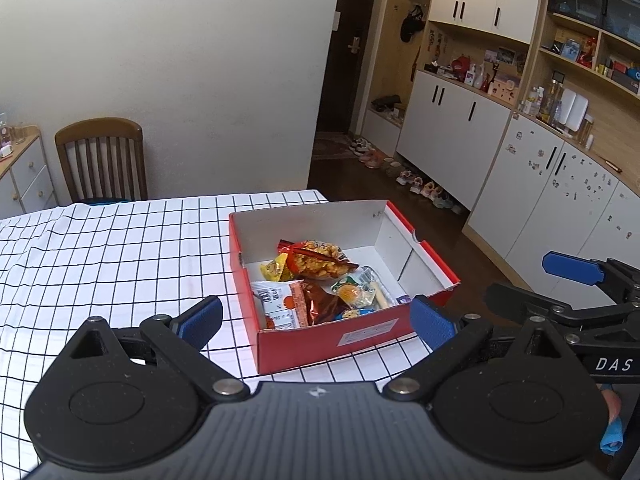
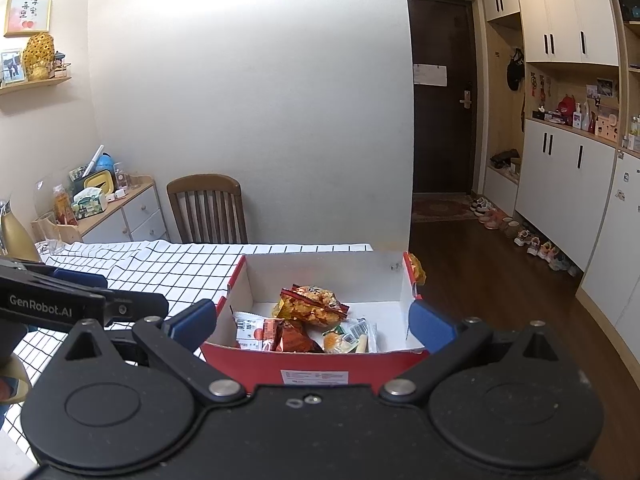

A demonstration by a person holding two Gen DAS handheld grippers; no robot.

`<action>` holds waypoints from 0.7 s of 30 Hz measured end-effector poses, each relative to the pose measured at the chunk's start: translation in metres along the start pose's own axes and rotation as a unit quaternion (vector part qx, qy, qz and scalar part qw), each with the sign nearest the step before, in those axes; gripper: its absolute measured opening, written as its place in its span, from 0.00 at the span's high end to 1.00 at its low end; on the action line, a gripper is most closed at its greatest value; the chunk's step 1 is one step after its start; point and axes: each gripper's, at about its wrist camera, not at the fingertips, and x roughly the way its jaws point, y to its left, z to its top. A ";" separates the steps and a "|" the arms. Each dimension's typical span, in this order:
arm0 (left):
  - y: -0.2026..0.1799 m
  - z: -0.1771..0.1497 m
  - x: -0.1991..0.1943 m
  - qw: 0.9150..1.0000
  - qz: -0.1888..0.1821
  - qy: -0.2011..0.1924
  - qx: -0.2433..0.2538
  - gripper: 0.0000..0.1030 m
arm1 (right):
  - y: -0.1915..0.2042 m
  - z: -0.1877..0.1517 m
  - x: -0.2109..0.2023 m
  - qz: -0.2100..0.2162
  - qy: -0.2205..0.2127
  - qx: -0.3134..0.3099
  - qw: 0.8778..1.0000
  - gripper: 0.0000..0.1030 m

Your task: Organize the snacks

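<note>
A red cardboard box with white inner walls sits near the right edge of the checked table. Several snack packets lie inside it, among them an orange popcorn bag, a dark red foil packet and a white packet. My left gripper hovers open just in front of the box, nothing between its blue pads. In the right wrist view the same box is close ahead with the popcorn bag on top, and my right gripper stands open and empty.
A white cloth with a black grid covers the table. A wooden chair stands at the far side. White cabinets and rows of shoes line the right. A side cabinet holds clutter.
</note>
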 end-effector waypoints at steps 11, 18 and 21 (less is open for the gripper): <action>-0.013 -0.001 0.004 1.000 -0.021 0.007 0.017 0.02 | -0.006 -0.003 -0.006 -0.010 0.001 0.007 1.000 0.00; -0.018 -0.002 0.005 0.999 -0.027 0.008 0.026 0.02 | -0.008 -0.006 -0.008 -0.015 0.003 0.014 1.000 0.00; -0.019 -0.002 0.004 0.999 -0.027 0.008 0.028 0.02 | -0.009 -0.007 -0.009 -0.016 0.003 0.016 1.000 0.00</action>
